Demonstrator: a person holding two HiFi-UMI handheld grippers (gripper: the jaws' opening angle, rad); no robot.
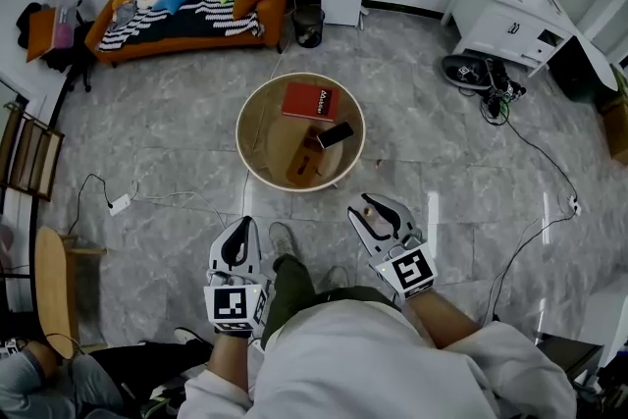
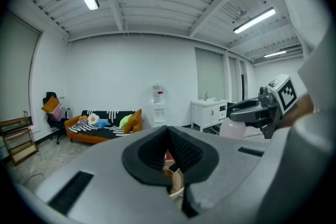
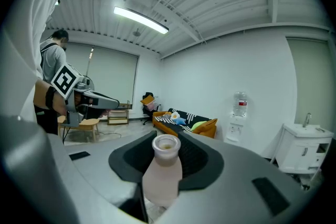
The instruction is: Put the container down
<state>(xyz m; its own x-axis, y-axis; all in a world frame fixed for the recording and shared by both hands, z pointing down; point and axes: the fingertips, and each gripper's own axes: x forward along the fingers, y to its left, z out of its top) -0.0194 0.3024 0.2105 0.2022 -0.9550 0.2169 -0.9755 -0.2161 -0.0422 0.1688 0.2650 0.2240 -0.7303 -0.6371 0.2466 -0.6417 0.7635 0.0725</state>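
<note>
Two things matter for this set-down: the right gripper point(image 1: 376, 216) should carry the container point(image 3: 163, 170) past the round table's point(image 1: 257, 167) near edge, lower it upright onto bare wood clear of the red book point(image 1: 308, 101), then release. It grasps the bottle's body, mouth up, just short of that edge. The left gripper point(image 1: 238, 243), jaws together and empty, points forward beside it.

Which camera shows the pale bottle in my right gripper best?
Right gripper view: the bottle fills the middle, neck and open mouth clear, held between the fingers. The head view shows just a sliver inside the right gripper; the left gripper view, its pale body from the side.
</note>
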